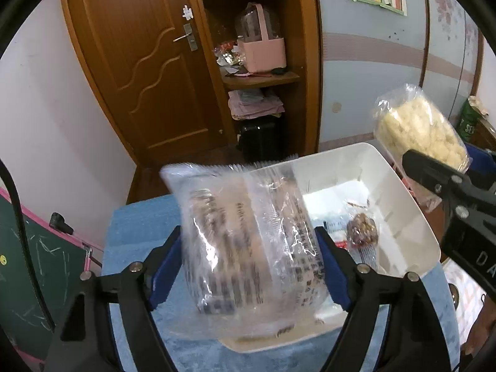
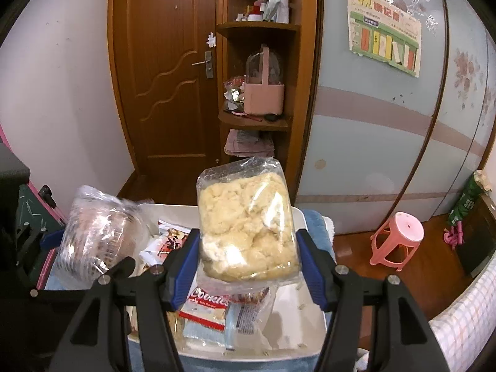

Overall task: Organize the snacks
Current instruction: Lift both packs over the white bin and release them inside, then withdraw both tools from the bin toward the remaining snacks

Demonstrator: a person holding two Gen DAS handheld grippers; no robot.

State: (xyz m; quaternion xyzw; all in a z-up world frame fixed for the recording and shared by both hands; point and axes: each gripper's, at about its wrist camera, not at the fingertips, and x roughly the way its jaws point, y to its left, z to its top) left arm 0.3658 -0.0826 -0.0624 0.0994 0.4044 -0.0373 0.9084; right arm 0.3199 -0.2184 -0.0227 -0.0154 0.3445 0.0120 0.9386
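**A snack bag in each gripper, both over the white tray**

My left gripper (image 1: 249,266) is spread wide, its blue pads pressed against both sides of a clear printed bag (image 1: 248,241) that fills the gap between them. The bag stands upright and looks blurred; I cannot read its print. Just beyond and below it lies the white tray (image 1: 412,204) on a blue cloth (image 1: 139,226). Ahead and to the right of my left fingers, a small wrapped brown cake (image 1: 361,231) lies on the tray floor beside other flat packets that I cannot make out.

My right gripper (image 2: 246,266) is likewise opened wide and clamped on a clear bag of pale yellow puffs (image 2: 246,223), which it holds upright above the tray (image 2: 310,325). Directly under that bag a red-and-white packet marked "Cookies" (image 2: 206,308) lies in the tray, partly hidden by my left finger. Farther ahead and to the left lies a white packet with a red picture (image 2: 167,243). To the left of my right gripper the clear printed bag shows again, in the other gripper's pads.

Off to the right, well apart from the tray, a pink stool (image 2: 398,238) stands on the wooden floor.
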